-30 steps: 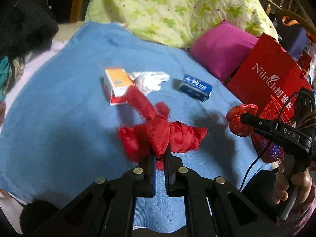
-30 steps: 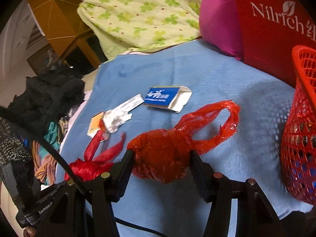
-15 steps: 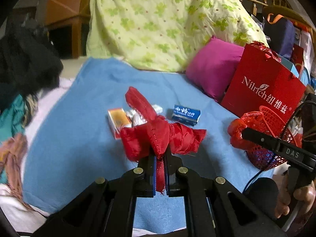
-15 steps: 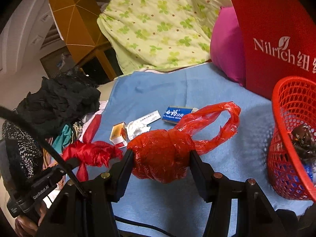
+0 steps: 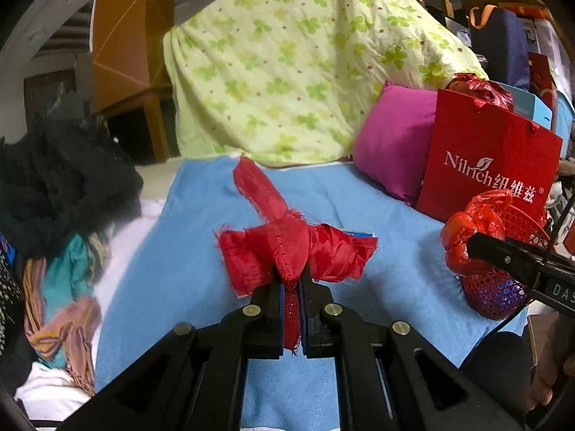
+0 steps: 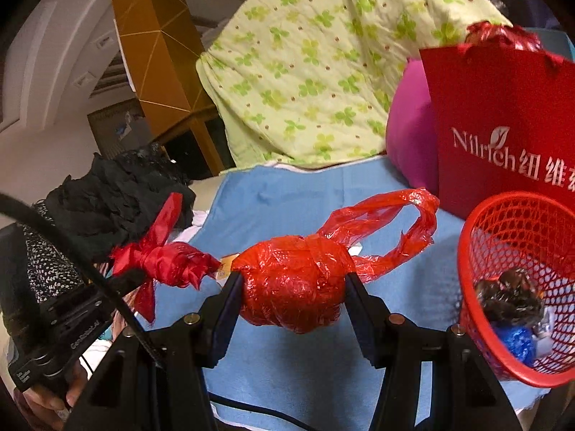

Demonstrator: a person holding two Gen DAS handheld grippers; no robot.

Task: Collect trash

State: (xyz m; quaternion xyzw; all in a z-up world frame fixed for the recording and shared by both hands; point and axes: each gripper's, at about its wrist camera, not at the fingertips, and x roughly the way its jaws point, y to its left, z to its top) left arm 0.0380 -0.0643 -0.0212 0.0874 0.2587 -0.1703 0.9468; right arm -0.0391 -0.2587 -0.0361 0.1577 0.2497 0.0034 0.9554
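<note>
Behind both grippers a green clover-print quilt (image 5: 305, 72) is heaped against a bed whose light blue towelling cover (image 5: 172, 280) lies below them, with a magenta cushion (image 5: 391, 143) and a glossy red paper carrier bag (image 5: 485, 165) off to the right. Narrowed almost completely, the left gripper (image 5: 291, 287) pinches a knotted strip of frayed red satin fabric (image 5: 298, 248) by a thin fold at its middle; this scrap looks feather-light and limp, so a pinch at the knot seems the surest hold, since the loose ends would only slide or flop. Its long axis runs crosswise to the gripper, with one tail sticking up and away to the upper left. Standing about half apart, the right gripper (image 6: 293, 283) is clamped on a balled-up translucent red plastic carrier bag (image 6: 293, 287), pads pressing its left and right flanks; the wad looks light, springy and slick, likely to squirm out of a loose grip, so squeezing the dense core and not the handles is the safer choice. Its handle loops trail forward and to the right of the gripper, toward a red plastic mesh waste basket (image 6: 503, 222) just beside it on the right, which already holds some dark and blue wrappers. Both pieces hang clear above the bed cover.
</note>
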